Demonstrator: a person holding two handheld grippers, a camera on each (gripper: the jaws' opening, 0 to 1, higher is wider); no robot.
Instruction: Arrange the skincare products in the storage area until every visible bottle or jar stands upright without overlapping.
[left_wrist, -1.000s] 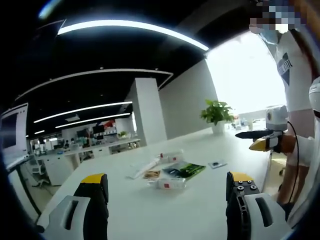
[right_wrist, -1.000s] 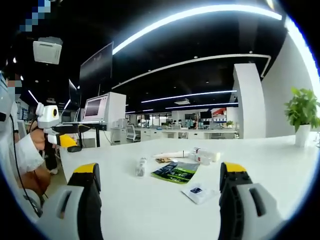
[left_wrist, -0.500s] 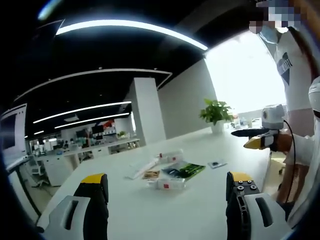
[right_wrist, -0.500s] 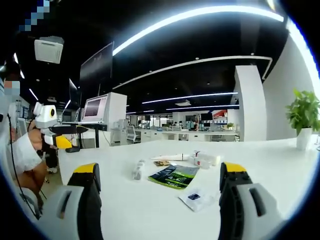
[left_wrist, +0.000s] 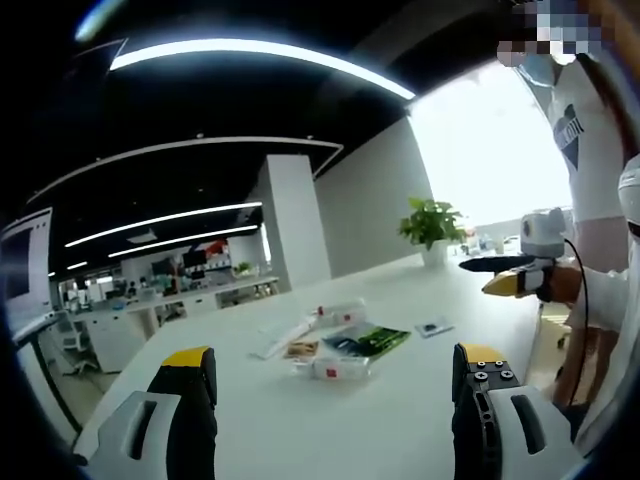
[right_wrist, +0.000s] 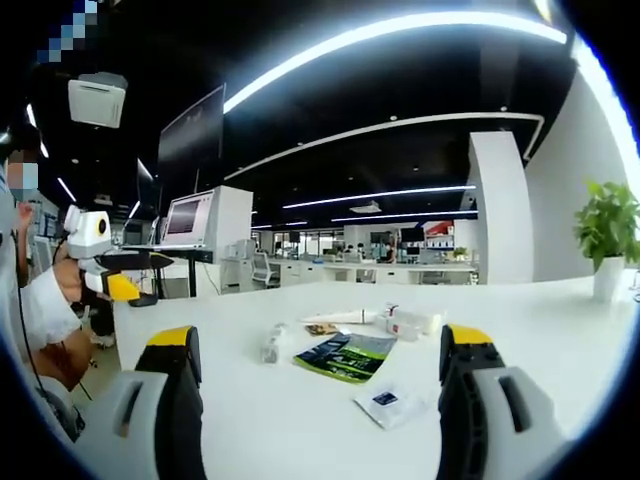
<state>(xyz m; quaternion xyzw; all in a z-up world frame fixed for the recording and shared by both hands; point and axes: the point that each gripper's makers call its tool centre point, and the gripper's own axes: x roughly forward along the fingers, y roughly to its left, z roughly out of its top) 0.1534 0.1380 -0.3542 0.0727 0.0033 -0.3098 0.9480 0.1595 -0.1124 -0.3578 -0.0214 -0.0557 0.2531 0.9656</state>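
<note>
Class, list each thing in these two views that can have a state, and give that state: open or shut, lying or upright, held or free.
left gripper: open, holding nothing.
right gripper: open, holding nothing.
small bottle: lying on its side on the table, free.
white tube: lying flat, free.
green leaflet: lying flat on the table.
sachet: lying flat, free.
potted plant: upright.

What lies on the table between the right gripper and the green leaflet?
In the right gripper view, bare white table lies between the right gripper and the green leaflet.
</note>
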